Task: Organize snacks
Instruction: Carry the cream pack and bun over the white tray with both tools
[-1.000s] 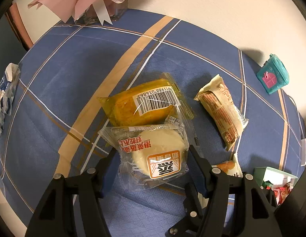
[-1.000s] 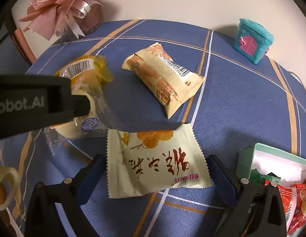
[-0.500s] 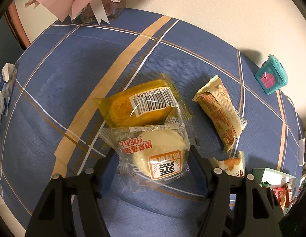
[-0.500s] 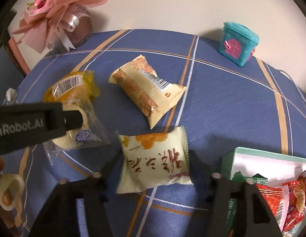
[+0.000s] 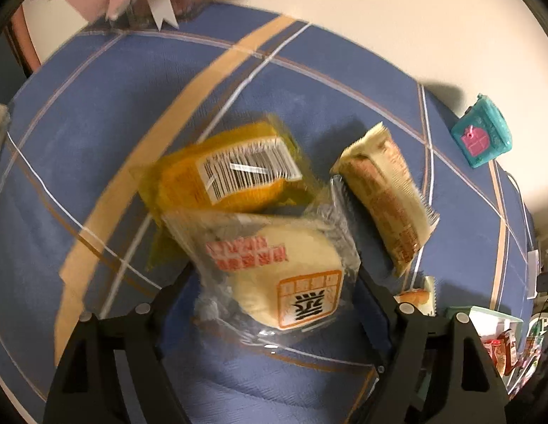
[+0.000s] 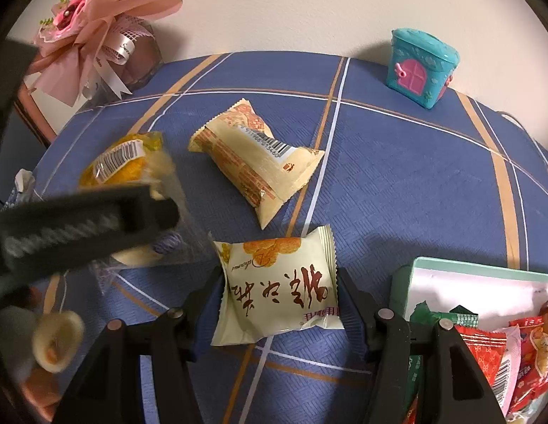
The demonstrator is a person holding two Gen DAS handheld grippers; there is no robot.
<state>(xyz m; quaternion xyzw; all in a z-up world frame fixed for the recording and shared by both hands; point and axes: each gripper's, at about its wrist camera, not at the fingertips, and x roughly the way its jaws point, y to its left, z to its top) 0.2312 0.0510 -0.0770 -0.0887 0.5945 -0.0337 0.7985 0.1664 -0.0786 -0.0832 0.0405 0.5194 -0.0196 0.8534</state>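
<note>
My left gripper (image 5: 274, 275) points down at a clear-wrapped round bun (image 5: 284, 268). Its jaws are opening, and the bun lies tilted and blurred between them. One left finger (image 6: 90, 219) also crosses the right wrist view. A yellow cake with a barcode (image 5: 221, 176) lies just beyond the bun, and a long beige packet (image 5: 387, 198) lies to its right. My right gripper (image 6: 279, 282) is shut on a cream packet with brown characters (image 6: 274, 304), one finger on each side edge. A mint-rimmed white box (image 6: 468, 268) with red and green snacks stands at the right.
A blue checked cloth (image 6: 397, 183) covers the table, which stands against a pale wall. A teal toy house (image 6: 418, 67) stands at the back right and a pink bouquet (image 6: 86, 24) at the back left. A blue-and-white packet (image 6: 23, 183) lies at the left edge.
The right jaws went from wide open to closed on the cream packet. The left jaws have spread wider, and the bun has tilted and blurred between them.
</note>
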